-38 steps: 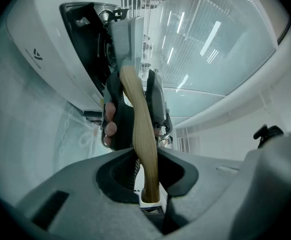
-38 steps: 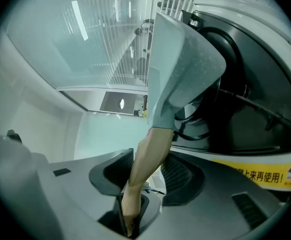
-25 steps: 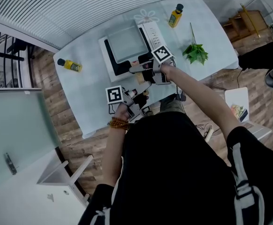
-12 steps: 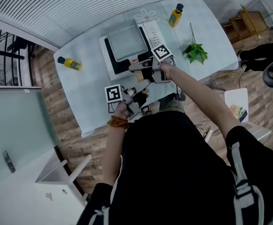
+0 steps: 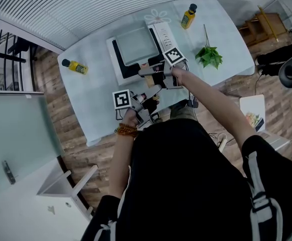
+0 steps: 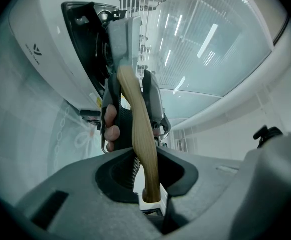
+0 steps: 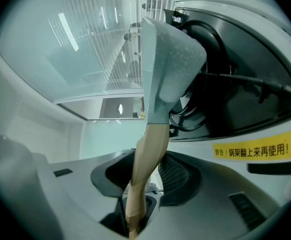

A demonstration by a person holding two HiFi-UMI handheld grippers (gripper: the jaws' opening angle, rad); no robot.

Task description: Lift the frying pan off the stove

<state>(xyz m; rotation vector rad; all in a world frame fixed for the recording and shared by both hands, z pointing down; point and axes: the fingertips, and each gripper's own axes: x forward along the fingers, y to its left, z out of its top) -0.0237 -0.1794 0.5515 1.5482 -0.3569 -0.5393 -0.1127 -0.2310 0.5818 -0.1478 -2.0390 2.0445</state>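
1. The left hand-held gripper (image 6: 146, 178) is clamped on the tail end of the wooden handle (image 6: 138, 119). Its pads press the wood from both sides, low in the centre of its own view.
2. The right hand-held gripper (image 7: 144, 184) pinches the same handle further forward, close to the grey bracket that joins it to the pan. The left gripper view shows it just ahead, with the person's fingers (image 6: 110, 118) wrapped round it.
3. Nothing has changed in the last second. In the head view both hand-held grippers sit at the same mid-frame spot as before, and both grips hold.
4. The frying pan (image 5: 136, 45), square and grey, lies upper centre in the head view over the stove (image 5: 121, 67), where it was a second ago. It looks seated there, though I cannot tell whether it is barely clear.
5. I judge the grasp finished and the lift not begun. The next move calls for both hands to rise together, keeping the pan level.
6. On the surface (image 5: 96, 104), a yellow bottle (image 5: 76, 69) at the left and a leafy sprig (image 5: 208, 56) at the right stand well apart from the stove.
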